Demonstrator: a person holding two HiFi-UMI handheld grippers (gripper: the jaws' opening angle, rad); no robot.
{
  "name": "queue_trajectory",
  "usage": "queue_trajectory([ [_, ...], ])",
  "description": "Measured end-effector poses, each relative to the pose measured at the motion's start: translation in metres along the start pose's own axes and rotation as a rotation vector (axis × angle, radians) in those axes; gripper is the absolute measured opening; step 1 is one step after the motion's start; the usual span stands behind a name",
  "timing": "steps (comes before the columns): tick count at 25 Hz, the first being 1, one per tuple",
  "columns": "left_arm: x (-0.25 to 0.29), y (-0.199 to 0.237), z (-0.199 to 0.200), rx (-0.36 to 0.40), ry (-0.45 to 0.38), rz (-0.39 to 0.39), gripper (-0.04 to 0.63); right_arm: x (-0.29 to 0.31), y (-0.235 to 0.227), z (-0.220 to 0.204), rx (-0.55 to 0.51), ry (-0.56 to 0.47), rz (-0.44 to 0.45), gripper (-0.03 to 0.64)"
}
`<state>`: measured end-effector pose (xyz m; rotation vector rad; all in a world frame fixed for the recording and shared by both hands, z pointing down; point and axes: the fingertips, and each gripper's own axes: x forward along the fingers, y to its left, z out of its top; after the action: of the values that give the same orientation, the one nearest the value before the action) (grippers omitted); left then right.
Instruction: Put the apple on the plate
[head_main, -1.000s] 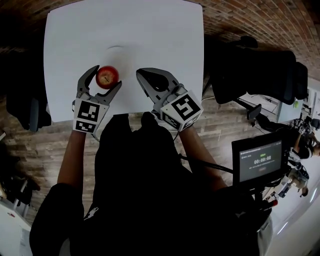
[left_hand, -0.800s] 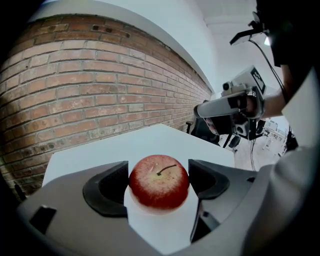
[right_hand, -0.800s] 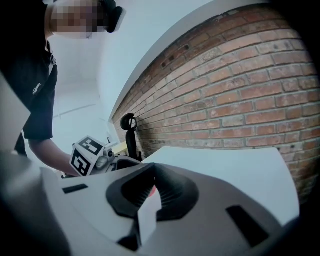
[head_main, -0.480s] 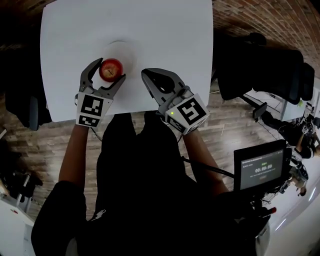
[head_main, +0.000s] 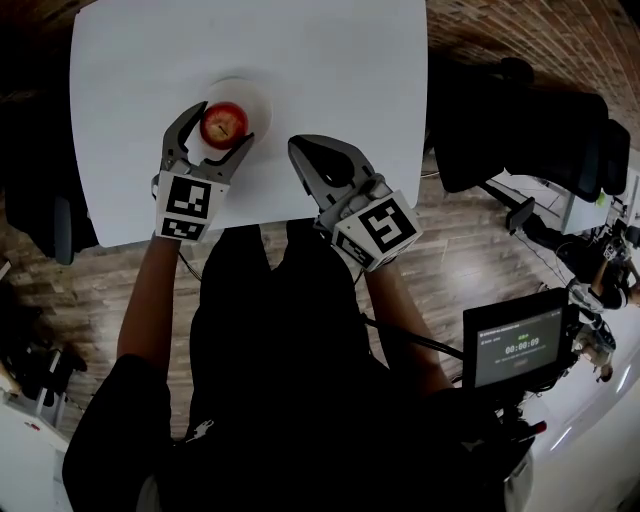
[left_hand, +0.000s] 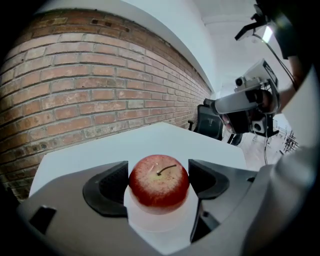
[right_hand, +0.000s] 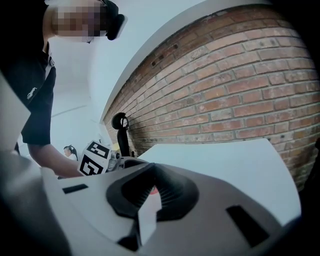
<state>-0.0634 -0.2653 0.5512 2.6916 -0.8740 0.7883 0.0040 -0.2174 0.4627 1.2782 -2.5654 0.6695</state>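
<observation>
Brings apple (head_main: 224, 123) from near edge of bench (head_main: 320, 60) over plate (head_main: 256, 96), left gripper (head_main: 218, 124) grasping it; leaves only lowering and letting go. Right gripper (head_main: 304, 150) clenched, empty, beside.

One apple (head_main: 224, 122); one plate (head_main: 258, 98); one table (head_main: 330, 70); two grippers: left gripper (head_main: 218, 130), right gripper (head_main: 310, 155).

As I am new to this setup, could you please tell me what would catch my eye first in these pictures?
The round red apple stands out most, gripped between the jaws of the left gripper over the round white plate on the white table. The right gripper, jaws shut and empty, hangs to its right, above the table's near edge.
</observation>
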Motion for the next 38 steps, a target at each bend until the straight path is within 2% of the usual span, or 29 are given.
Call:
queue_trajectory([
  [8,0.016,0.001,-0.005,0.042,0.021,-0.007,0.38,-0.007,-0.005,-0.006,0.031,0.006,-0.032,0.005],
  [24,0.029,0.002,-0.01,0.073,-0.004,0.013,0.38,-0.012,-0.008,-0.012,0.05,0.022,-0.049,0.005],
  [38,0.026,0.002,-0.014,0.034,0.0,0.012,0.38,-0.012,-0.006,-0.012,0.055,0.025,-0.039,0.005],
])
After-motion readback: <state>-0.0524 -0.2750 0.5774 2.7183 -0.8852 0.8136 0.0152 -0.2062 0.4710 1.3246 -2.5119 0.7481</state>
